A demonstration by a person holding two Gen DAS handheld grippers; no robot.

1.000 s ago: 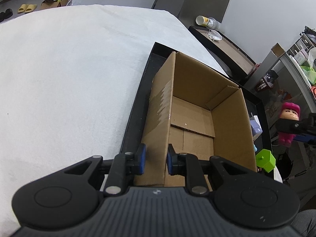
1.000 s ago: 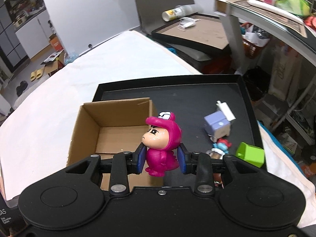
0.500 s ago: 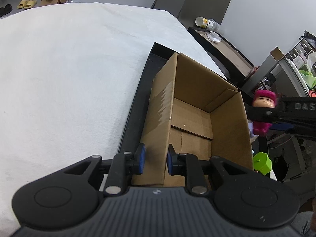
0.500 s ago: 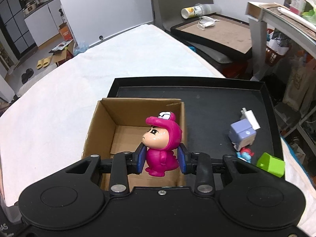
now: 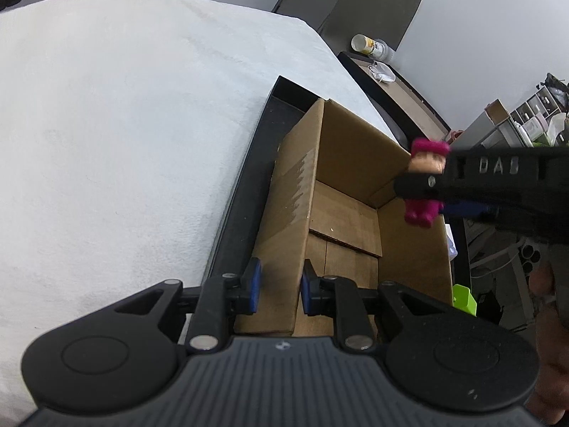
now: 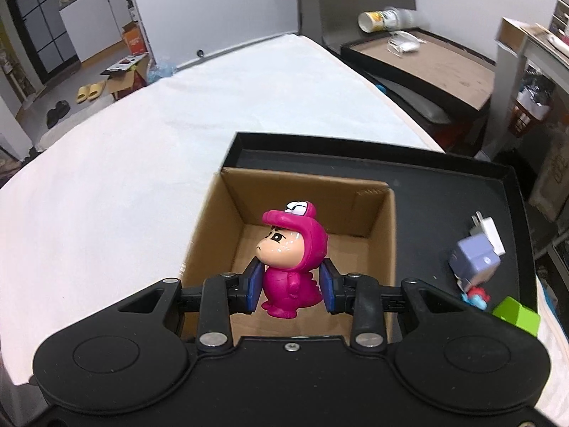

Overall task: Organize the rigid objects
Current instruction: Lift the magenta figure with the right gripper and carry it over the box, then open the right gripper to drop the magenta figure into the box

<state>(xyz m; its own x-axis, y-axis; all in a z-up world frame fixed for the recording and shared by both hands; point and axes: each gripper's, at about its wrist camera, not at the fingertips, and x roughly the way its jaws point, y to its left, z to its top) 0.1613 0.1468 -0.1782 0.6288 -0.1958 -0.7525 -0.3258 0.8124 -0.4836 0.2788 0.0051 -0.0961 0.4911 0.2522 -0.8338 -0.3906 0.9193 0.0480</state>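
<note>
Surface (image 6: 142, 163): I am looking at a big white cloth covering it.
Tray (image 6: 462, 181): I am seeing a black tray lying on the surface, with the box and small toys in it.
Box (image 6: 386, 249): I am seeing a brown cardboard box sitting open in the left part of the tray. Its floor is bare cardboard.
Left hand-held gripper (image 5: 278, 286): I am pinching the near left wall of the box (image 5: 288, 220) with it. One blue pad is outside the wall and the other is inside.
Right hand-held gripper (image 6: 291, 288): I am squeezing the pink toy with it, one blue pad on each side of its body.
Pink toy (image 6: 293, 259): I am holding this little figure in a pink dinosaur suit upright in the air over the open box. In the left view the toy (image 5: 425, 185) is hanging by the right wall of the box.
Purple block toy (image 6: 473, 258): it is lying on the tray, to the right of the box.
Green cube (image 6: 517, 315): it is sitting near the tray's right edge, close to the purple block toy.
Small red and blue toy (image 6: 474, 295): it is lying between the two, touching the purple one.
</note>
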